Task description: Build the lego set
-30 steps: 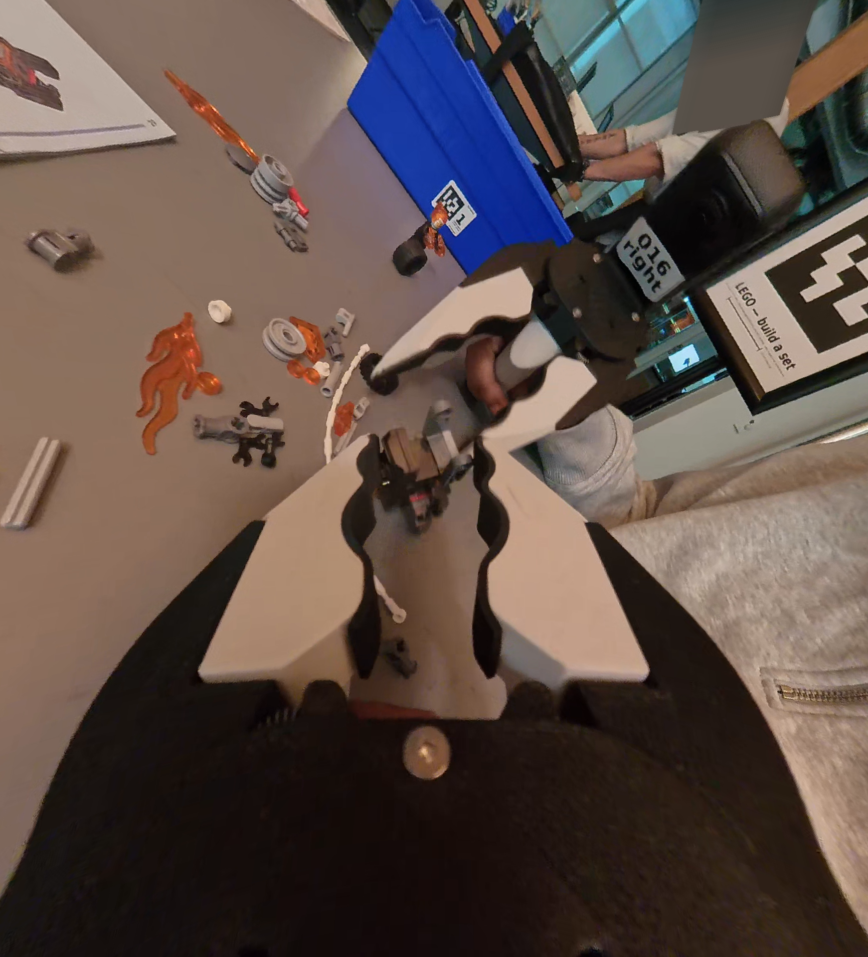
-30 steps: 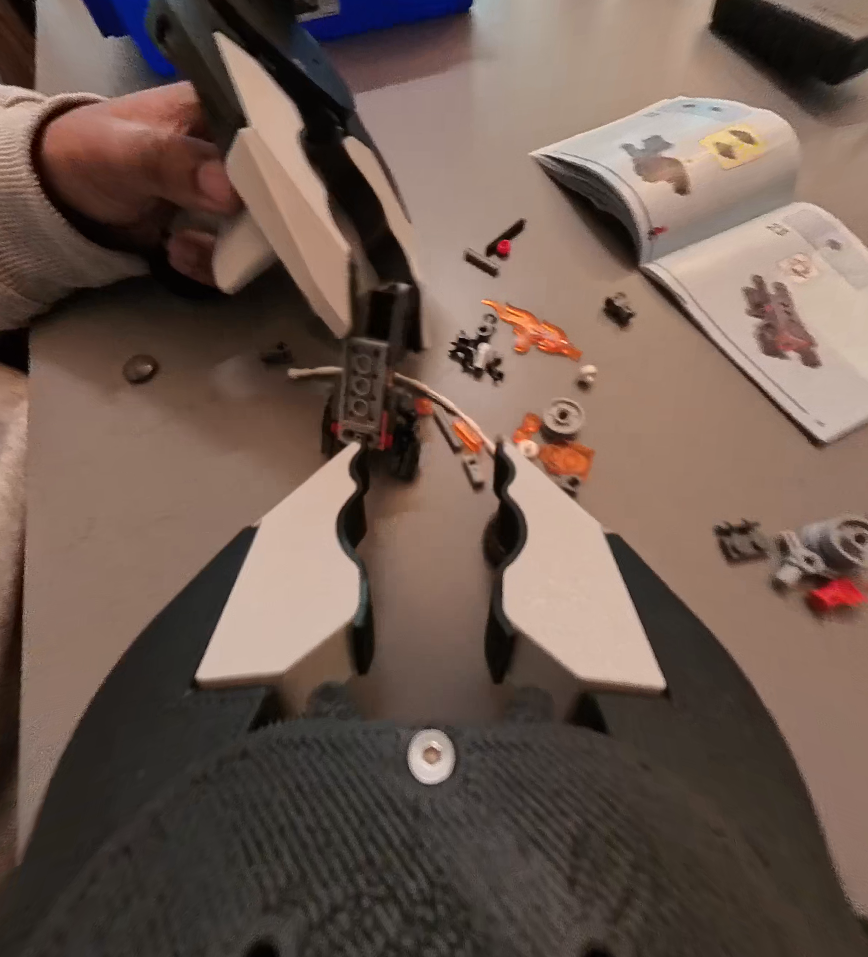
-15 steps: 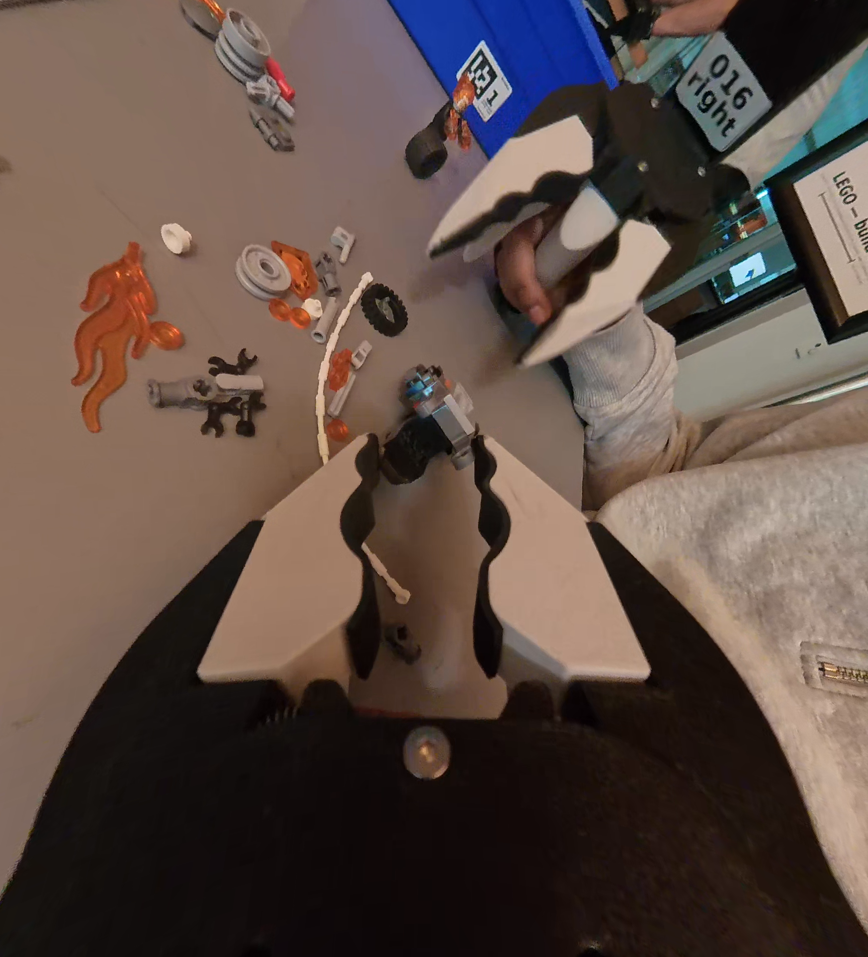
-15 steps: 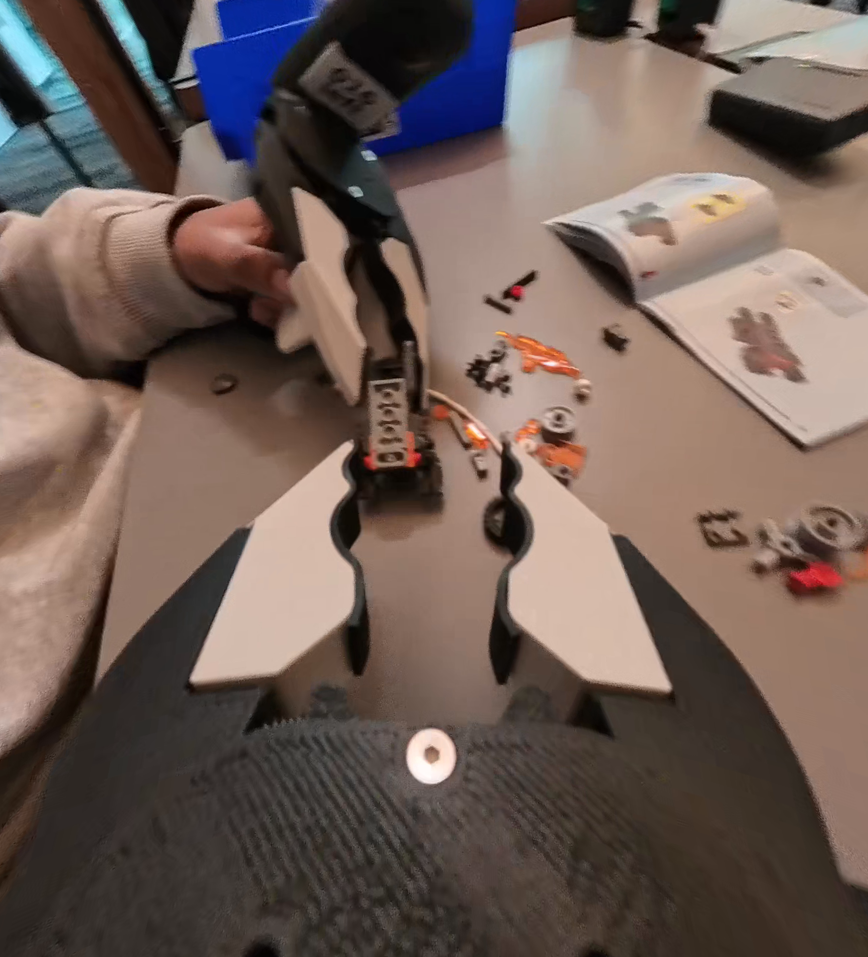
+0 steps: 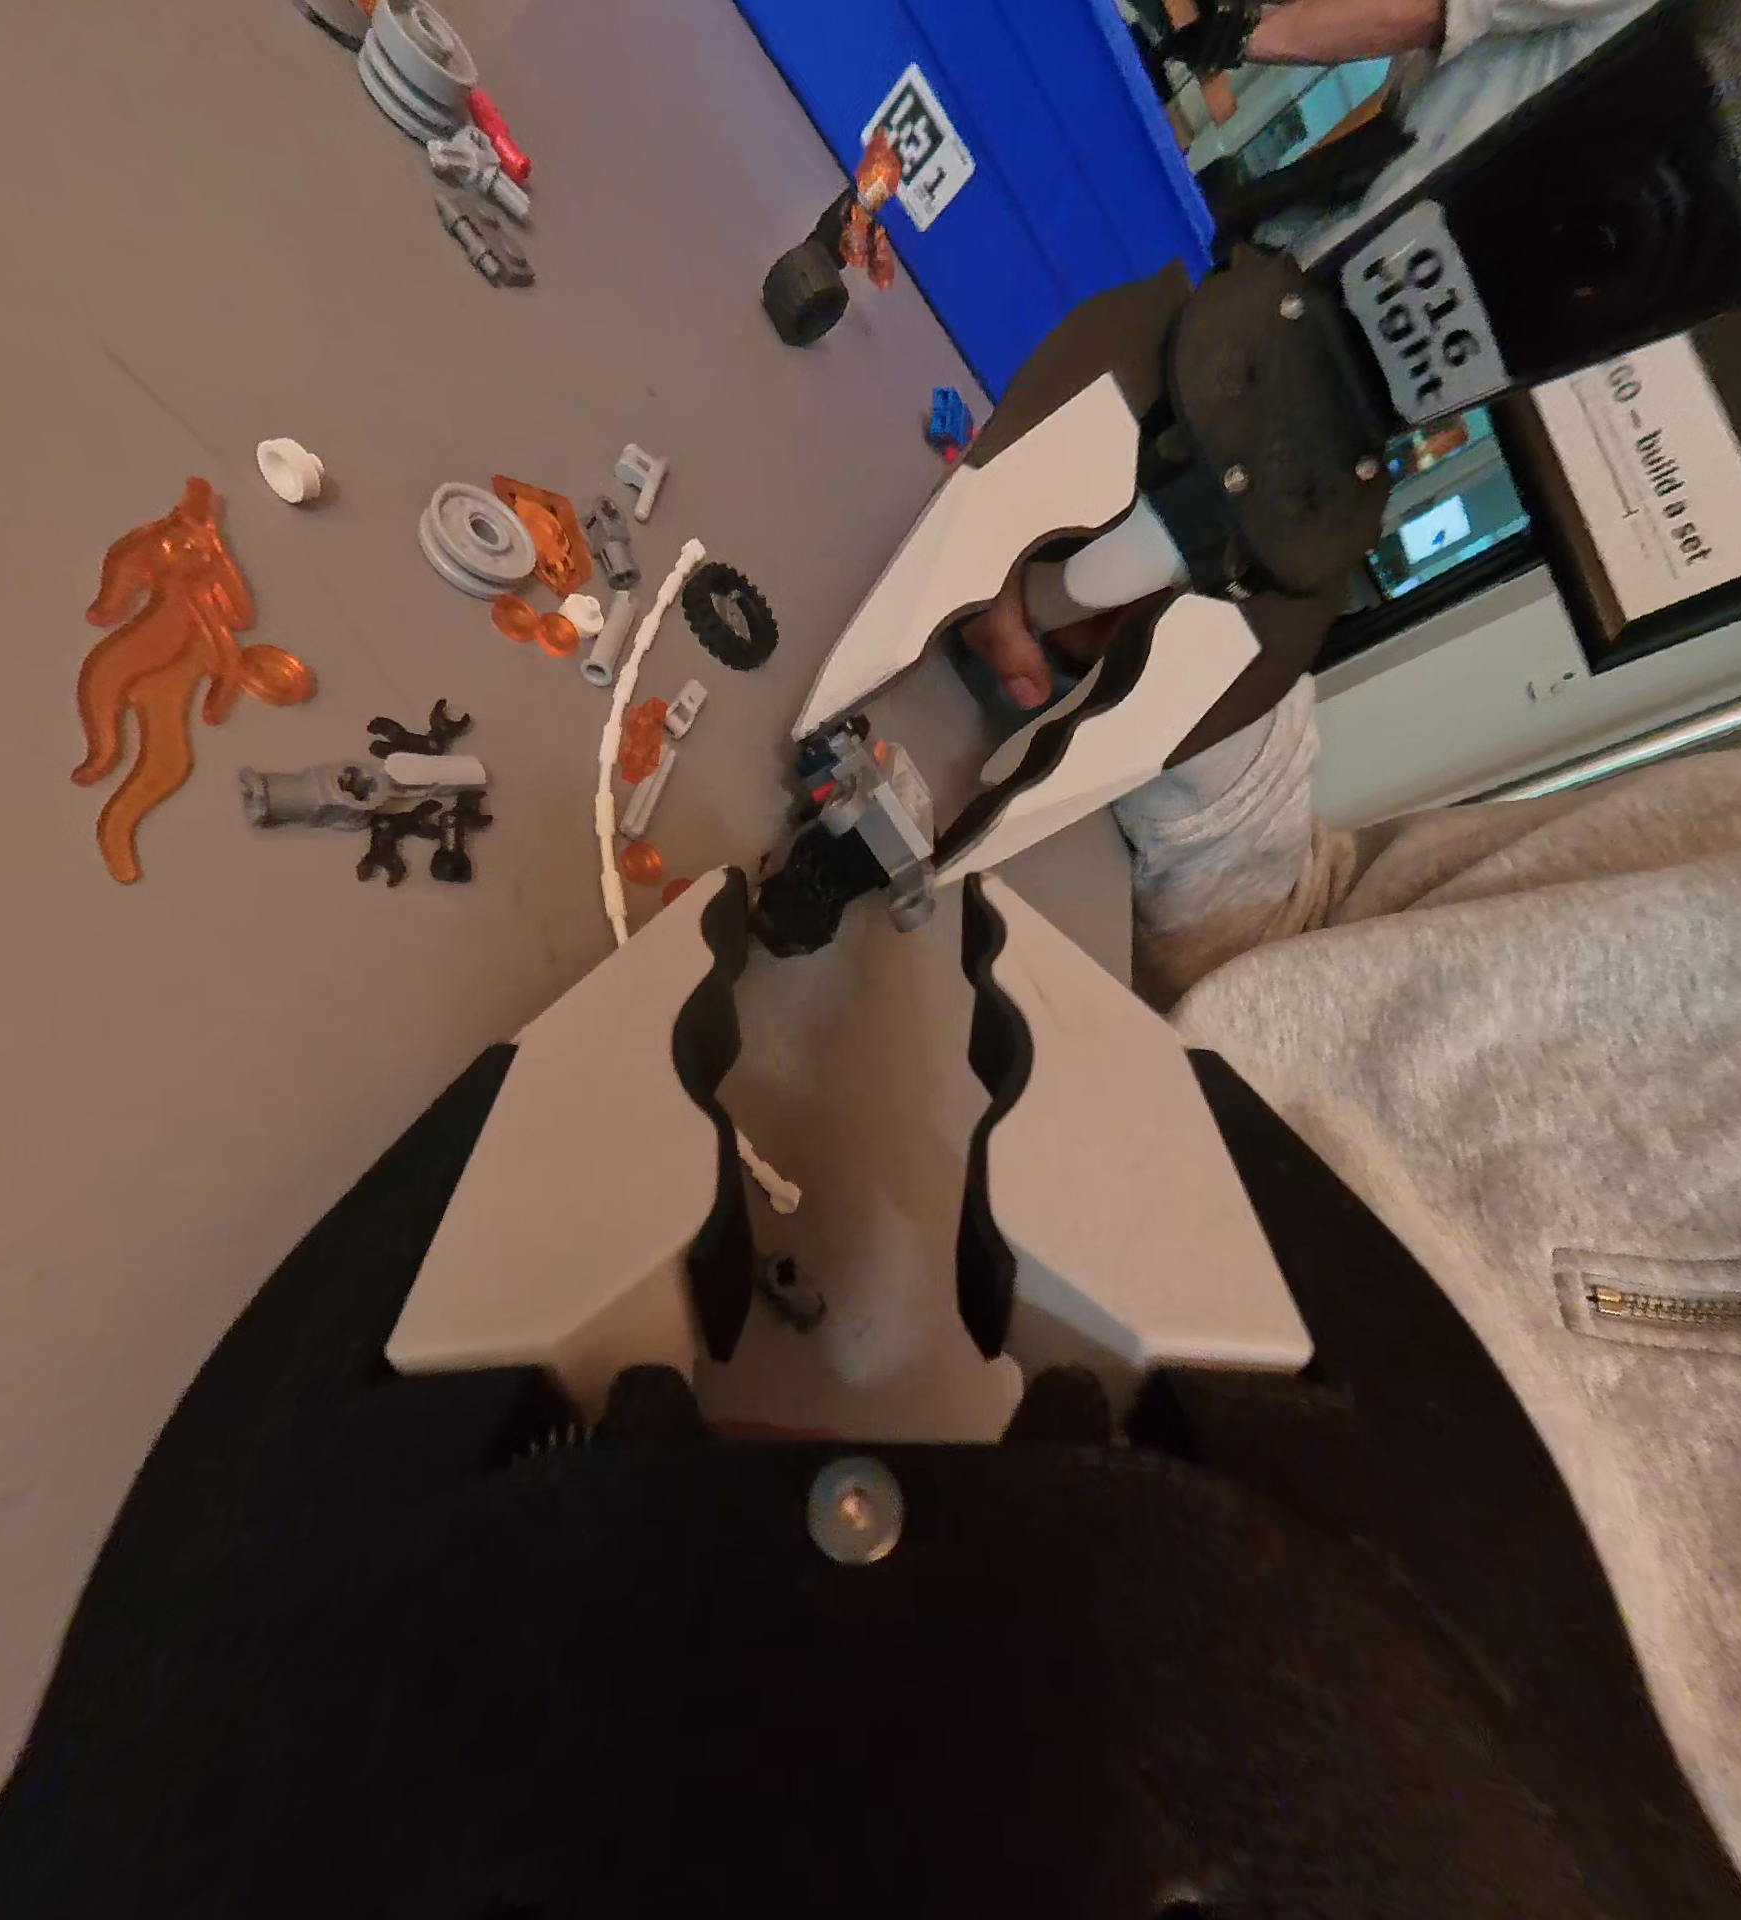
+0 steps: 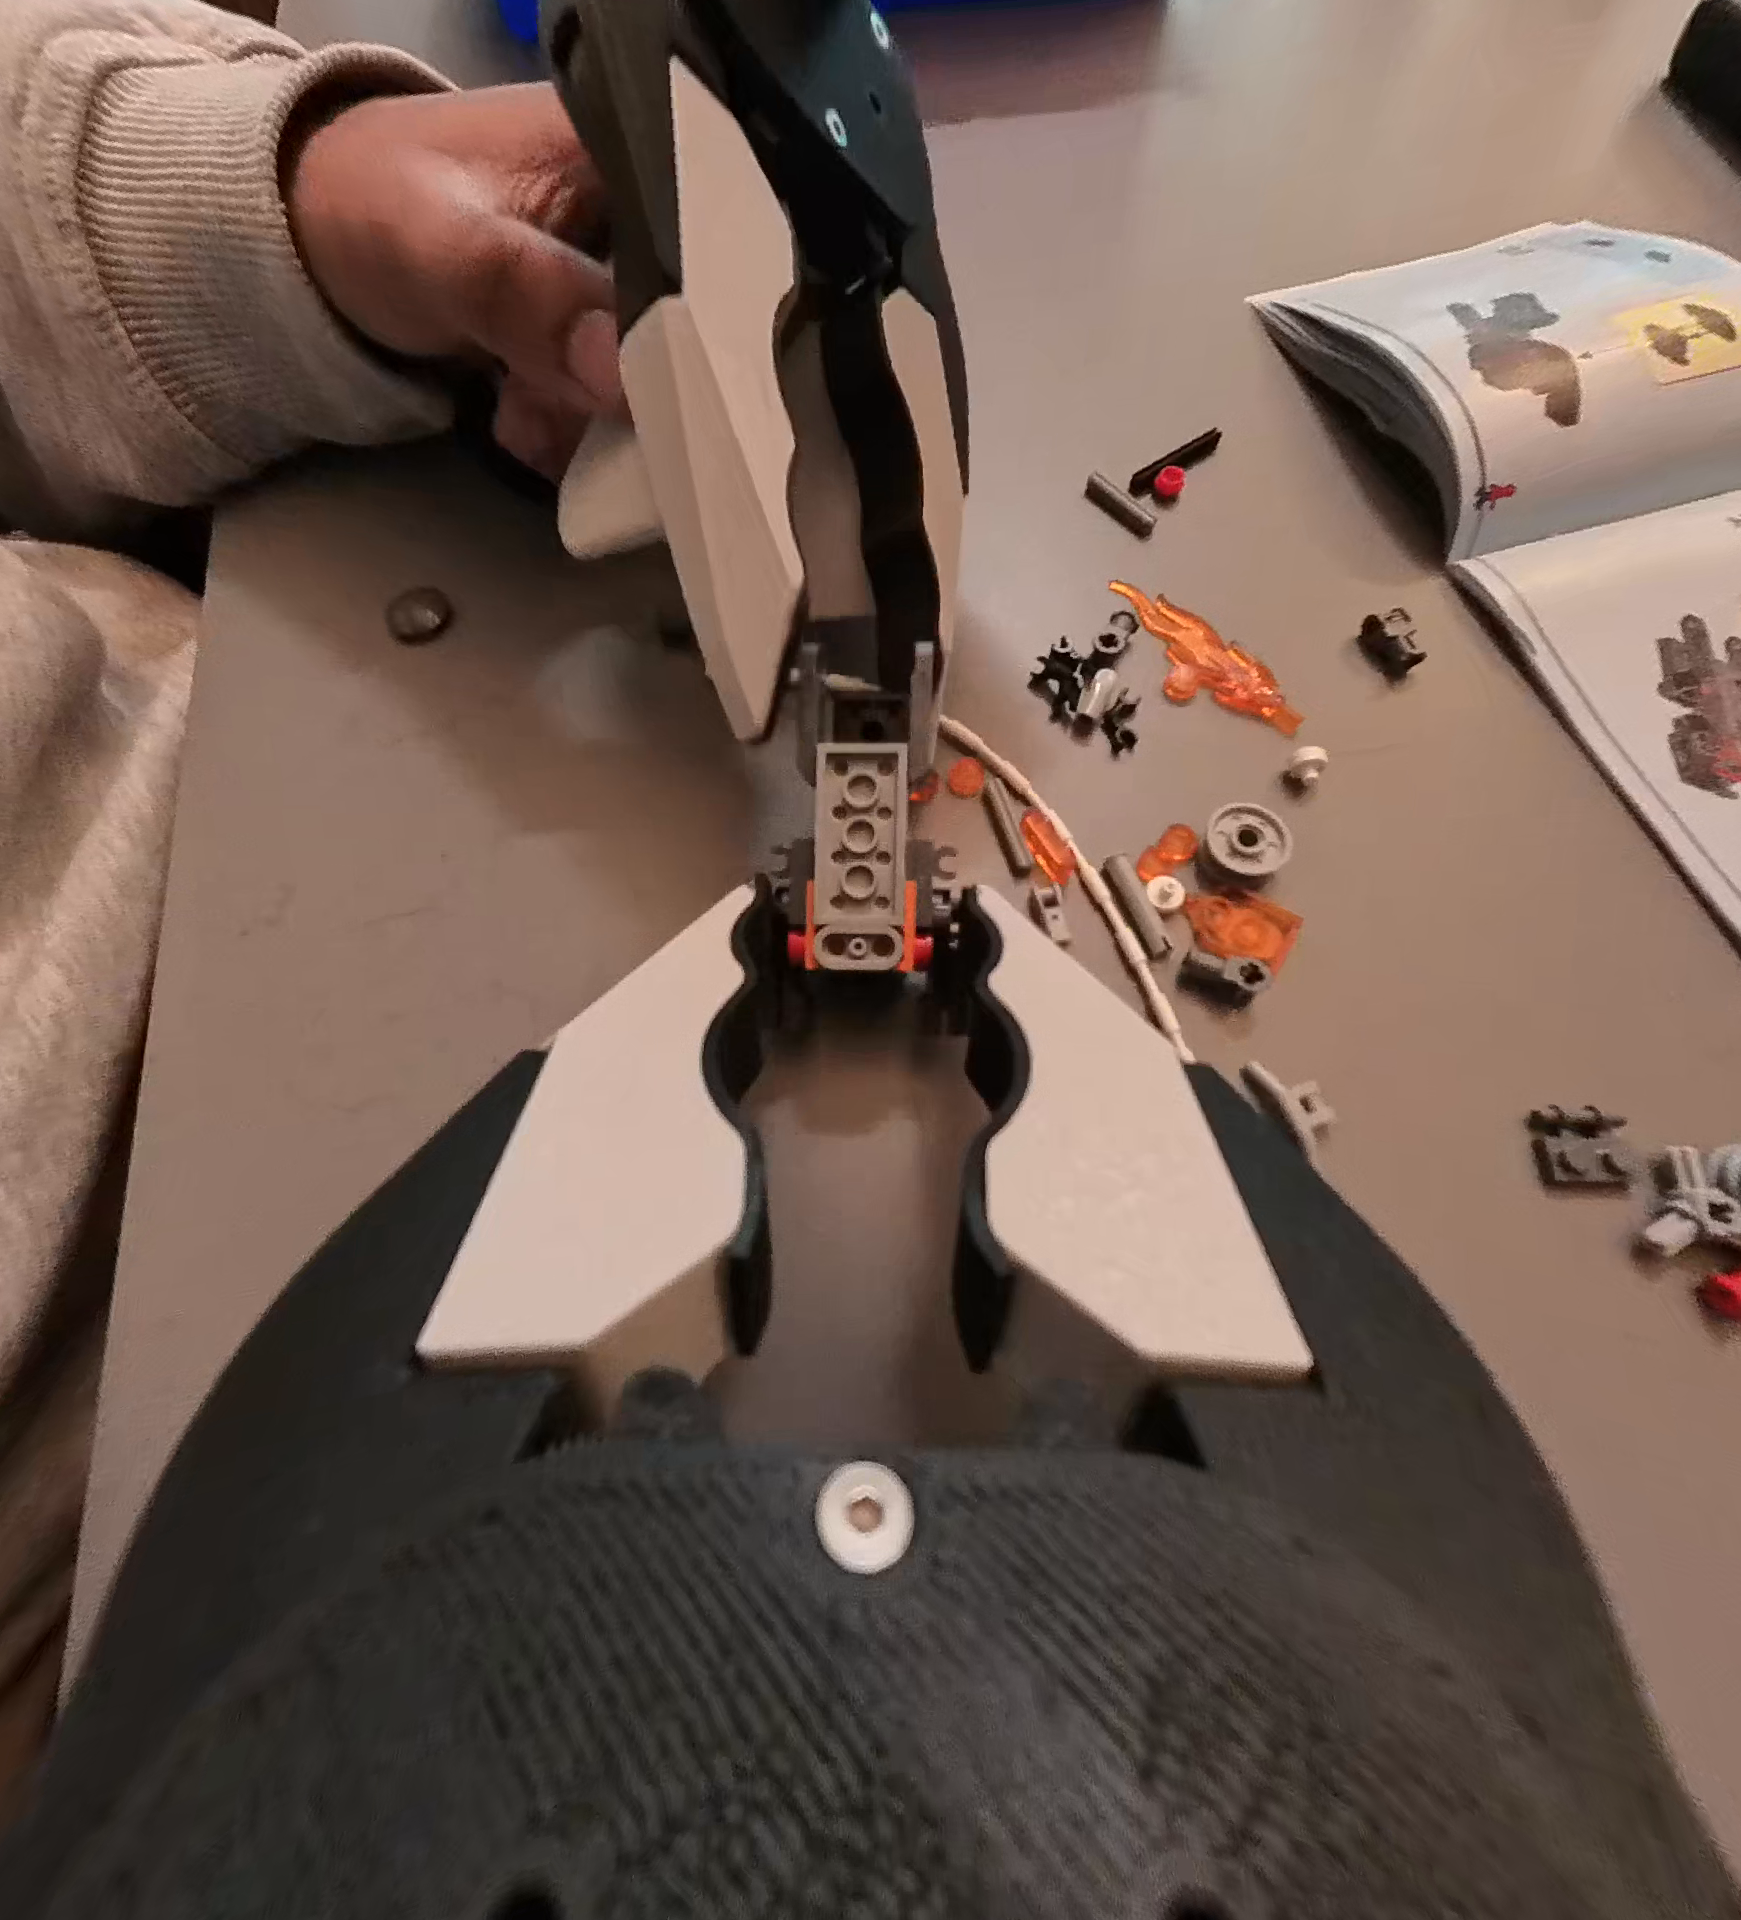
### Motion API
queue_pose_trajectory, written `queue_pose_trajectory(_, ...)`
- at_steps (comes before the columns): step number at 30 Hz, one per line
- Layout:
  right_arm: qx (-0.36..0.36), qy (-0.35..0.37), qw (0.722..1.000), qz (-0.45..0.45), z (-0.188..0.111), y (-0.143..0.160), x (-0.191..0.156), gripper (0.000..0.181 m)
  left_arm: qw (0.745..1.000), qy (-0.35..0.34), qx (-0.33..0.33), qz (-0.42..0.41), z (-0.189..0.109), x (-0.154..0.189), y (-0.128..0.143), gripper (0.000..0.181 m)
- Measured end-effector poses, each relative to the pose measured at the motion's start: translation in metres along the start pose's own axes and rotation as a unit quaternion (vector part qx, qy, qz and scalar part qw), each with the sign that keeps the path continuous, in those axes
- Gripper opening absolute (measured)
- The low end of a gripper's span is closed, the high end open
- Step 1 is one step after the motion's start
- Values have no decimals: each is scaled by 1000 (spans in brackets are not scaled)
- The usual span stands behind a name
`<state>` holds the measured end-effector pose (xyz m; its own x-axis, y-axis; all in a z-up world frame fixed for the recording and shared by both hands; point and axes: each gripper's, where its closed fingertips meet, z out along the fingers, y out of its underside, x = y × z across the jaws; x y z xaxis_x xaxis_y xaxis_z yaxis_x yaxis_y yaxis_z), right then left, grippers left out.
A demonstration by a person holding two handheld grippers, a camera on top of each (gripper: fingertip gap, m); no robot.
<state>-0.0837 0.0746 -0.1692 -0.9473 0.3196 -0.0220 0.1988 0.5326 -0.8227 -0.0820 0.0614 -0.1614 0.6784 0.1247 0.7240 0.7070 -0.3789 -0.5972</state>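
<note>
A small lego model (image 6: 858, 842) of grey, black and orange-red parts is held just above the grey table (image 6: 450, 831). It also shows in the left wrist view (image 5: 861, 821). My left gripper (image 5: 850, 899) is shut on its far end; in the right wrist view this gripper (image 6: 850, 691) comes down from the top. My right gripper (image 6: 866, 909) has its fingertips pressed against both sides of the near end. In the left wrist view the right gripper (image 5: 881, 795) reaches in from the upper right.
Loose parts lie beyond the model: an orange flame (image 5: 170, 644), grey wheels (image 5: 476, 540), a black tyre (image 5: 731, 615), a white flexible rod (image 5: 627, 727). An open instruction booklet (image 6: 1624, 436) lies at the right. A blue bin (image 5: 1001, 156) stands at the back. A person's grey sweatshirt (image 5: 1520, 1039) borders the table edge. My left and right fingertips are right by each other. About 9 cm separates my left fingertips from the orange flame (image 5: 170, 644). Look for it in the right wrist view (image 6: 1207, 633) too.
My right gripper came back toward the model and narrowed its fingers onto the near end. My left gripper kept hold of the model, which shifted slightly.
</note>
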Motion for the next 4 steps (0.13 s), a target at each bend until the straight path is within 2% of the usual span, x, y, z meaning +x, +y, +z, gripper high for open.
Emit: queue_pose_trajectory(4, 13, -8, 1000, 5, -8, 1, 1, 34, 998, 37, 44, -6, -9, 7, -11, 42)
